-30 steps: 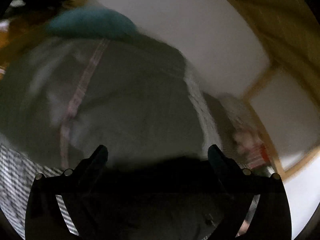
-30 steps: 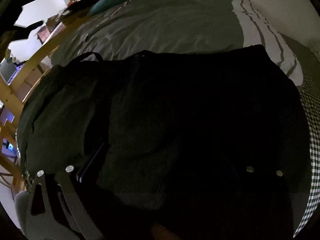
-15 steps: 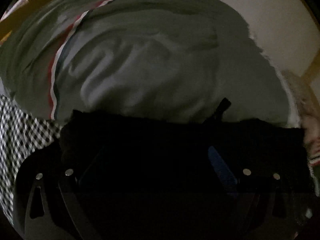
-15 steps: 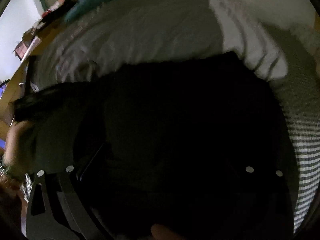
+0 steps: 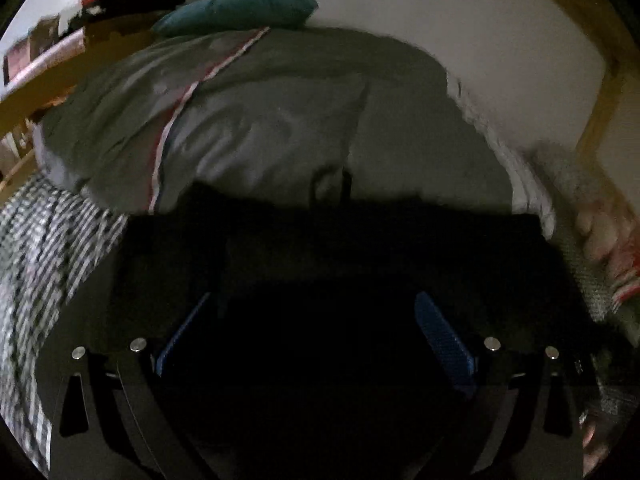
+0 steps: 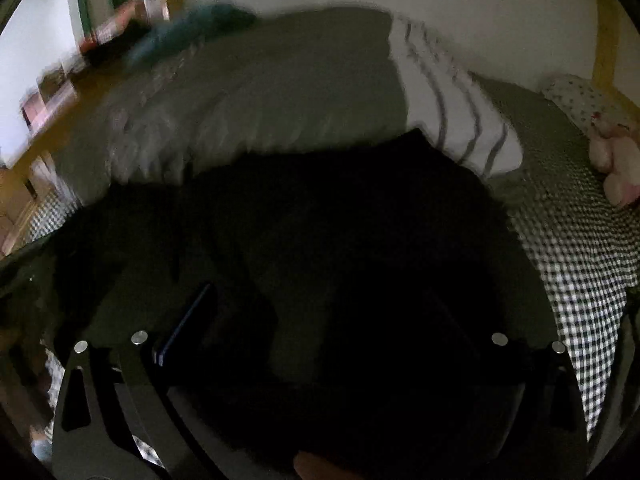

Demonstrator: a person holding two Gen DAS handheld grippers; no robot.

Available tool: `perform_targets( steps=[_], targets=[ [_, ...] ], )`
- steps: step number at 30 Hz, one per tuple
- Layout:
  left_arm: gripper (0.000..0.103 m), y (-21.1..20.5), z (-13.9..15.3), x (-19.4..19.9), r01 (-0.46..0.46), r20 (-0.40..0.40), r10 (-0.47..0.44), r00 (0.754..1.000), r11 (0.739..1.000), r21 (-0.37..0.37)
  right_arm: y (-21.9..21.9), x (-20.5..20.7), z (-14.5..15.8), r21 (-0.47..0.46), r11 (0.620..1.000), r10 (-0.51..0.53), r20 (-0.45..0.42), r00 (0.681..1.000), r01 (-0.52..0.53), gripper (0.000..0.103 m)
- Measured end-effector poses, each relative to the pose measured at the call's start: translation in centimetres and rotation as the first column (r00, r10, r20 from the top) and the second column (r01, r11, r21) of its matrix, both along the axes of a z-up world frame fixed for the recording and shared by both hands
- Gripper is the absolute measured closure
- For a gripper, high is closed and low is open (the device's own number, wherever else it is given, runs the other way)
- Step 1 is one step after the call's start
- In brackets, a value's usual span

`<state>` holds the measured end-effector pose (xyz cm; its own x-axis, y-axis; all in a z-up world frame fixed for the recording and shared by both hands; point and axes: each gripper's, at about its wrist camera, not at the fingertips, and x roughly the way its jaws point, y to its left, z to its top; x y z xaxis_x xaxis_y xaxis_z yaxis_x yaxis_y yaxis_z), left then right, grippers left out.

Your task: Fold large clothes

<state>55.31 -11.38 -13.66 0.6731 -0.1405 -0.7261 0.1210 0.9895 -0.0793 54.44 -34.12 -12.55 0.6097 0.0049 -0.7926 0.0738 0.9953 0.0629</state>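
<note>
Both grippers' fingers spread wide over the black garment (image 5: pixel 320 248), nearer than before.

Your left hand-held gripper (image 5: pixel 312 328) hangs spread wide over the black garment (image 5: pixel 360 248) lying against the grey duvet (image 5: pixel 260 128).

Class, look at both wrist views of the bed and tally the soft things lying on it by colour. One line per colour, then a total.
Black garment: 1
Grey duvet: 1
Teal cushion: 1
Pink soft toy: 1
Checked sheet: 1
Total: 5
</note>
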Motion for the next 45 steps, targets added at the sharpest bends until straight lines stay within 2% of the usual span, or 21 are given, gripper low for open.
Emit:
perform_targets(
  steps=[1,2,3,5,7,9,11,13,15,17,20,23,24,26,28,30,33,36,37,39,45],
  targets=[
    [0.005,-0.3,-2.1,-0.1,0.004,-0.027,-0.003,1.000,0.998,0.068,0.7,0.9,-2.3,-0.032,0.999,-0.001,-0.070,0.998,-0.001,0.003],
    [0.004,0.6,-2.8,-0.2,0.017,-0.052,-0.013,0.999,0.997,0.078,1.0,0.9,-3.1,-0.070,0.998,0.002,-0.046,0.999,-0.005,0.002],
    [0.004,0.9,-4.1,-0.5,0.013,-0.010,-0.012,1.000,0.998,0.063,1.5,1.0,-3.7,-0.123,0.992,0.012,-0.024,1.000,-0.015,0.002],
    [0.004,1.4,-4.4,-0.5,0.003,0.008,-0.004,1.000,0.998,0.066,1.8,1.3,-4.0,-0.141,0.990,-0.006,-0.051,0.999,-0.001,0.002],
    [0.004,1.1,-5.1,0.0,-0.012,-0.008,0.012,1.000,0.996,0.084,1.4,1.0,-2.9,-0.106,0.994,-0.040,-0.107,0.993,0.029,0.003],
    [0.004,1.0,-5.6,0.4,-0.012,-0.011,0.013,1.000,0.996,0.090,1.4,-0.6,-0.9,-0.059,0.998,-0.036,-0.074,0.997,0.032,0.003],
    [0.004,0.8,-4.7,-0.3,-0.010,-0.005,0.010,1.000,0.996,0.094,1.8,-2.1,-0.3,-0.089,0.996,-0.030,-0.054,0.998,0.025,0.003],
    [0.004,0.8,-4.9,-0.6,-0.013,0.010,0.012,1.000,0.995,0.101,2.2,-2.1,-2.4,-0.151,0.989,-0.017,-0.086,0.996,0.004,0.003],
    [0.004,0.7,-5.0,-0.3,-0.018,0.012,0.017,1.000,0.993,0.116,2.4,-2.3,-4.7,-0.202,0.979,0.003,-0.040,0.999,-0.010,0.003],
    [0.004,0.6,-5.1,0.3,-0.022,0.007,0.021,1.000,0.991,0.128,2.4,-2.0,-5.4,-0.215,0.977,-0.003,-0.038,0.999,-0.005,0.002],
    [0.004,0.6,-5.2,0.8,-0.025,0.007,0.024,1.000,0.990,0.140,2.0,-1.5,-5.6,-0.204,0.979,0.006,-0.032,0.999,-0.013,0.002],
    [0.004,0.6,-5.4,0.5,-0.027,0.024,0.024,0.999,0.990,0.141,1.4,-2.6,-4.8,-0.173,0.984,0.046,0.023,0.999,-0.041,0.003],
    [0.004,0.6,-5.5,0.3,-0.027,0.034,0.022,0.999,0.990,0.141,1.1,-3.2,-4.1,-0.138,0.989,0.051,0.030,0.998,-0.046,0.003],
    [0.004,0.6,-5.5,0.2,-0.027,0.040,0.021,0.999,0.990,0.139,0.3,-6.9,-1.8,0.022,0.999,0.041,0.104,0.994,-0.043,0.003],
    [0.004,0.6,-5.5,0.3,-0.029,0.042,0.023,0.999,0.990,0.140,-1.3,-10.4,-0.5,0.248,0.966,0.027,0.183,0.983,-0.073,0.003],
    [0.004,0.5,-5.5,0.3,-0.030,0.046,0.024,0.999,0.990,0.140,-3.3,-14.6,-1.0,0.504,0.859,-0.040,0.233,0.972,-0.085,0.003],
    [0.004,0.5,-5.5,0.3,-0.030,0.048,0.023,0.999,0.990,0.138,-5.5,-17.2,-5.0,0.697,0.716,-0.164,0.130,0.978,0.027,0.003],
    [0.004,0.6,-5.5,0.3,-0.029,0.048,0.022,0.999,0.990,0.136,-6.9,-17.3,-8.3,0.750,0.645,-0.241,0.020,0.970,0.145,0.003],
    [0.004,0.6,-5.5,0.4,-0.028,0.048,0.022,0.999,0.990,0.135,-7.4,-17.6,-9.3,0.788,0.588,-0.281,-0.008,0.960,0.179,0.003],
    [0.004,0.6,-5.5,0.4,-0.029,0.048,0.023,0.999,0.990,0.135,-8.1,-17.4,-9.7,0.819,0.540,-0.324,-0.013,0.946,0.197,0.003],
    [0.004,0.5,-5.5,0.3,-0.031,0.054,0.024,0.998,0.990,0.136,-8.7,-14.9,-9.9,0.813,0.531,-0.369,-0.032,0.929,0.240,0.002]
  ],
)
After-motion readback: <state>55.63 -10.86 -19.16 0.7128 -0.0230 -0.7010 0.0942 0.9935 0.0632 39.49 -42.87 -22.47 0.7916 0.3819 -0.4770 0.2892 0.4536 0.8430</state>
